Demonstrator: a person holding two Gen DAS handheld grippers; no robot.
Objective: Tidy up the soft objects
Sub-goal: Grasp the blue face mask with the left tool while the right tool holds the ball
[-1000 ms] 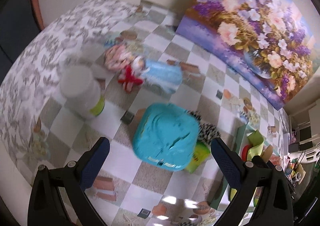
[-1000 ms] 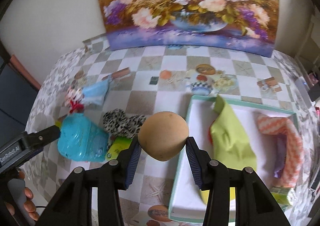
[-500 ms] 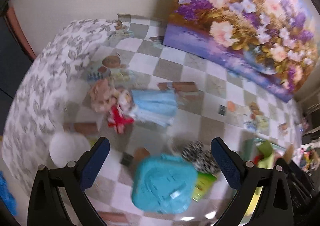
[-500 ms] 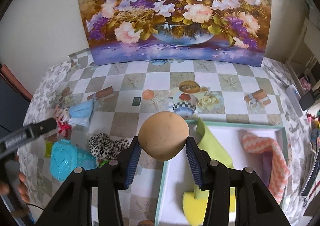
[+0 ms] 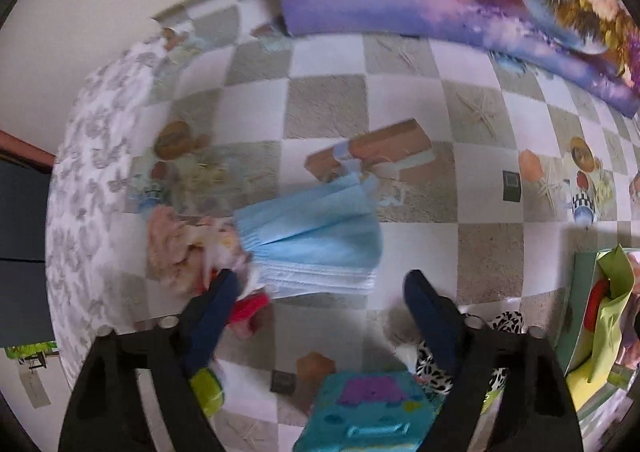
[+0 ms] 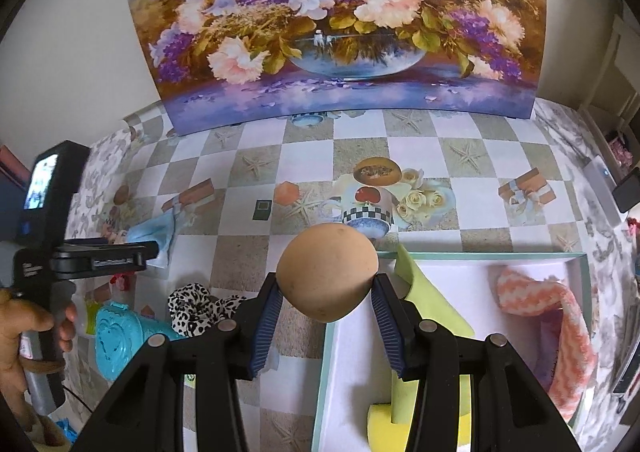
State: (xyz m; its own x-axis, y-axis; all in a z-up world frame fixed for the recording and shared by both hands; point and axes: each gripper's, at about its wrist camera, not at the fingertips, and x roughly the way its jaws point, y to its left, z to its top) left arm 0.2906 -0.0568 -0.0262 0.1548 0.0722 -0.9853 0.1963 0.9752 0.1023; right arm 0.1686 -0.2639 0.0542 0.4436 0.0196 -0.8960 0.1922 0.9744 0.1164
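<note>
Right gripper (image 6: 325,306): clamped on tan sponge ball (image 6: 327,270), above bench (image 6: 420,140) near white tray (image 6: 348,380) edge. Left gripper (image 5: 318,292): jaws apart, just been closing, straddling lower edge of blue face mask (image 5: 310,238) without gripping, beside doll (image 5: 180,244) on bench.

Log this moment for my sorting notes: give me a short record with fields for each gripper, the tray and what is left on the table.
right gripper: shut on a tan sponge ball, held beside the tray's near left corner
left gripper: open, jaws just been closing, pointing down over the blue face mask, not gripping it
tray: holds a green cloth, an orange-and-white chevron cloth and a yellow sponge
left on table: face mask, small doll, leopard scrunchie, turquoise case
</note>
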